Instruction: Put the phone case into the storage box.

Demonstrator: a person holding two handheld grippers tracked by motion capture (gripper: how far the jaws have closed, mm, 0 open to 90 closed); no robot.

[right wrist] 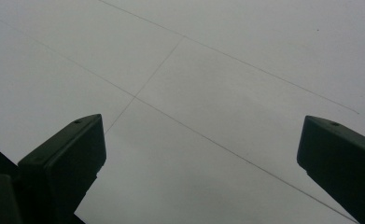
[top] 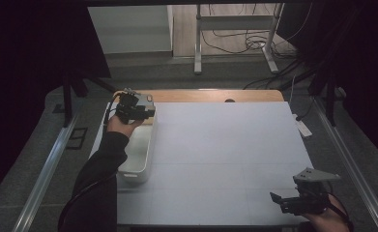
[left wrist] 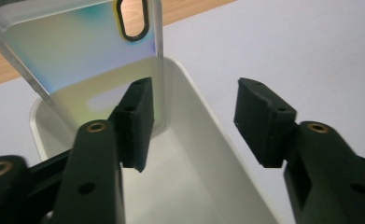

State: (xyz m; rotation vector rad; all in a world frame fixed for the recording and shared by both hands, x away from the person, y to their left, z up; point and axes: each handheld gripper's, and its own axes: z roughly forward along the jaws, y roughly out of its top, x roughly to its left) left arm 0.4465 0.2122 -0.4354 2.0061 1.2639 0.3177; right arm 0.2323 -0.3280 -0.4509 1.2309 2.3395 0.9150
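— How many things are in play?
— One clear phone case (left wrist: 84, 51), leaning upright at the far end of one white bin (left wrist: 208, 121) on the tabletop's (top: 225, 145) left side.
— And the two grippers?
— Left gripper (left wrist: 192, 123) hovers over the bin, jaws wide, empty; right gripper (right wrist: 201, 154) near right, jaws wide.

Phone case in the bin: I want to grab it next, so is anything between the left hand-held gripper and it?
Nothing visible: the left hand-held gripper is open just before the phone case leaning in the white bin.
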